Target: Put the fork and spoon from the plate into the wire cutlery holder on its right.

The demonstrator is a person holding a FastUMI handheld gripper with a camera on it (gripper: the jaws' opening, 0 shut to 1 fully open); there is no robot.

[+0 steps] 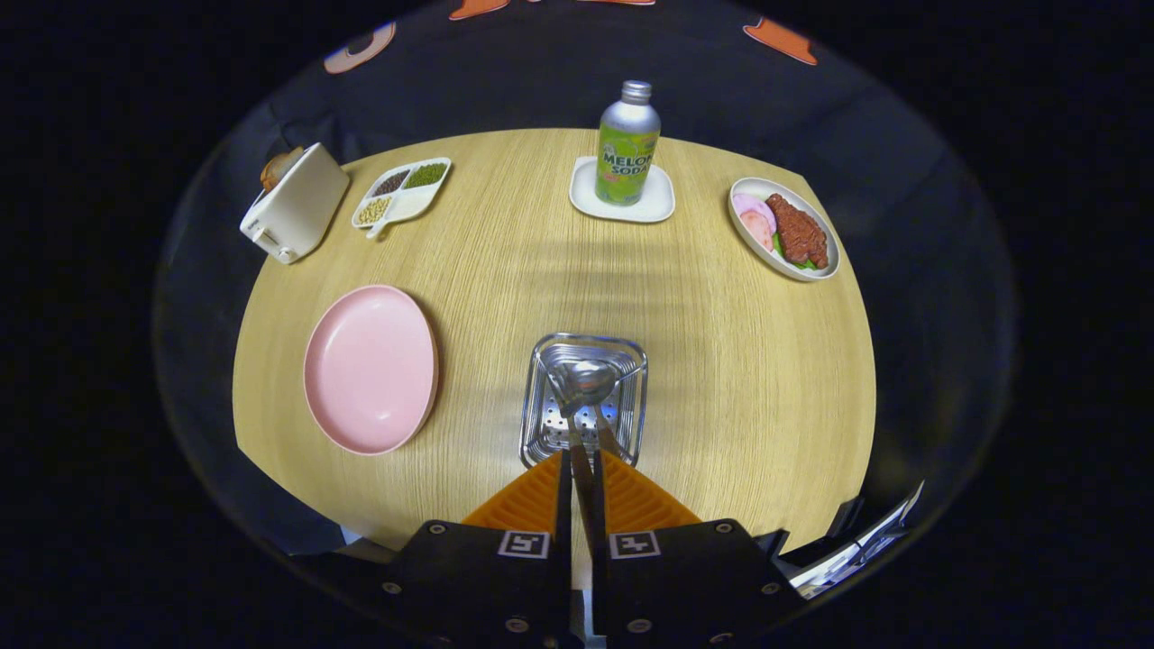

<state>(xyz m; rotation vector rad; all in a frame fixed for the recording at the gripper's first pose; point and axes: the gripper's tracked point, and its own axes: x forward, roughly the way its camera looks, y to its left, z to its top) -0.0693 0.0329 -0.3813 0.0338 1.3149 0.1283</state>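
Gripper [581,469] jaws nearly closed, pinching spoon [584,397] handle between orange fingers [532,500]. Spoon bowl sits over wire cutlery holder [541,433], just ahead of fingertips. Fork not clearly distinguishable inside holder. Pink plate [370,368] lies bare on tabletop [721,361], just left of holder. Soda bottle [627,144] stands beyond.

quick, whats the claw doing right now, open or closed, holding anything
Claw: closed on the spoon handle, both fingers pressing it, with the spoon's bowl hanging over the wire cutlery holder just ahead of the fingers.
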